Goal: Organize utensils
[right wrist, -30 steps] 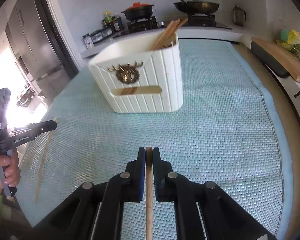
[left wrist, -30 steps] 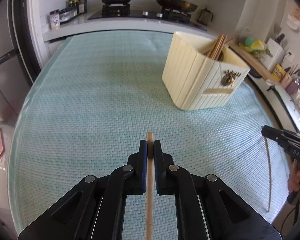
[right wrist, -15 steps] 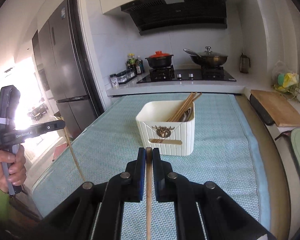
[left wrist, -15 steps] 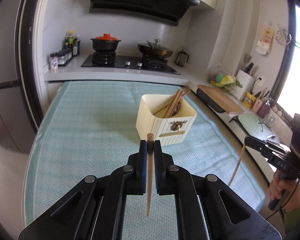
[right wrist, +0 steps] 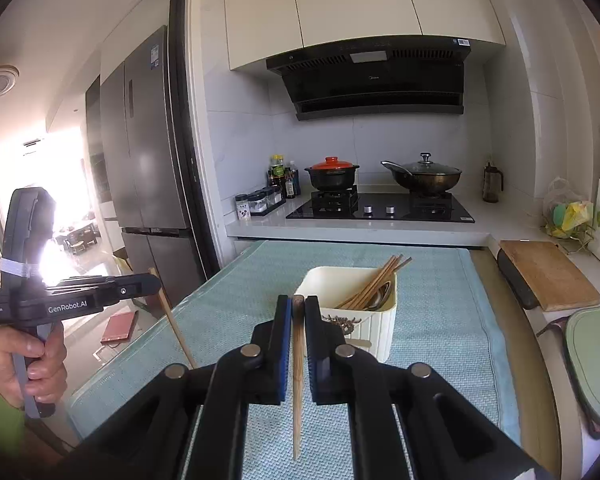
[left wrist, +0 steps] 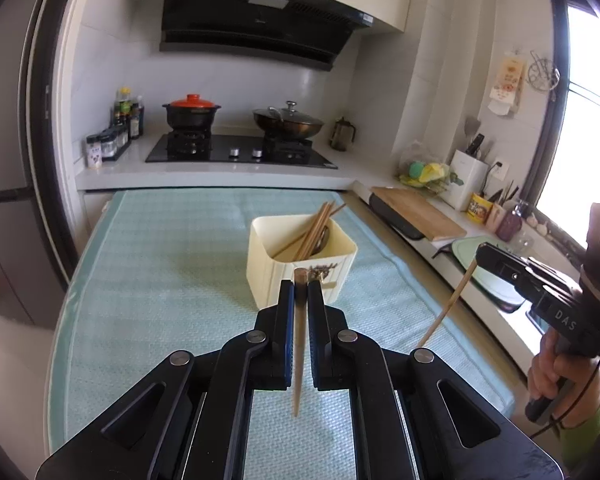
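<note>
Both grippers have lifted clear of the teal mat [left wrist: 160, 264] since a second ago, each carrying its stick up with it. Now the left gripper [left wrist: 301, 282] is clamped on one wooden chopstick [left wrist: 299, 344], tip hanging down between its arms. Same story on the right gripper [right wrist: 298, 299], pinching a second chopstick [right wrist: 297, 376]. Just ahead of both tools and below sits the cream utensil holder [left wrist: 276, 272], more chopsticks leaning inside it.

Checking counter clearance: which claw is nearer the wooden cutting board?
Right. The right claw hangs on the cutting board's side of the table; the left claw is past the opposite edge.
</note>
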`<move>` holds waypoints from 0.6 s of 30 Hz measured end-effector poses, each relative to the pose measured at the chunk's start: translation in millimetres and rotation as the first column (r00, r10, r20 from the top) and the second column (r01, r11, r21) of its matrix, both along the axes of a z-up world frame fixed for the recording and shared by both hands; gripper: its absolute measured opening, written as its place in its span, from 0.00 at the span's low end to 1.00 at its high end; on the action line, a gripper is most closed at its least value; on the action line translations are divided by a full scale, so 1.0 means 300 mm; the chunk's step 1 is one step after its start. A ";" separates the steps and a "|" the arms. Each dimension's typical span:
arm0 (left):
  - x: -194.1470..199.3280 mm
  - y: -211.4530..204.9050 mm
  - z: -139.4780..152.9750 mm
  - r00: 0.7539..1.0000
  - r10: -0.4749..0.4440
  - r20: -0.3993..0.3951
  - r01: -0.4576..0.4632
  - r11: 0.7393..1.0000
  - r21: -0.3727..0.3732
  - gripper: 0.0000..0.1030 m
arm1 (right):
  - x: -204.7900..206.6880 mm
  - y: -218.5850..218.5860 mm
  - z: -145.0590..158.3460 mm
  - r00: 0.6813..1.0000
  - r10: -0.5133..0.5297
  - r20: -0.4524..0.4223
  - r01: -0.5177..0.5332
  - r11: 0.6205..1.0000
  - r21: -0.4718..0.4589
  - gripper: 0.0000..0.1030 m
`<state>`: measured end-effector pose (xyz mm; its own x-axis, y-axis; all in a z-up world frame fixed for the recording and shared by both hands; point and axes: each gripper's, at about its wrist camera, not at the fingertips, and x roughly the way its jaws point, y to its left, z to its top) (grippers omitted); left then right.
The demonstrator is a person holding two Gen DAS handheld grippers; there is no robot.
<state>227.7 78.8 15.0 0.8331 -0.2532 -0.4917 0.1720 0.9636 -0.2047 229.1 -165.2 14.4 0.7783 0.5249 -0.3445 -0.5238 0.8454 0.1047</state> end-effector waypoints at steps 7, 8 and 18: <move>0.014 -0.010 0.035 1.000 -0.011 0.005 0.011 1.000 -0.013 0.04 | -0.002 0.000 0.044 1.000 0.005 0.028 -0.005 1.000 -0.003 0.07; 0.018 -0.011 0.041 1.000 -0.010 0.008 0.010 1.000 -0.012 0.04 | 0.000 -0.001 0.051 0.999 0.004 0.032 -0.004 1.000 -0.005 0.07; 0.086 -0.023 0.120 0.999 -0.027 0.029 0.028 1.000 -0.013 0.04 | 0.055 0.006 0.124 0.998 0.005 0.058 -0.005 1.000 -0.017 0.07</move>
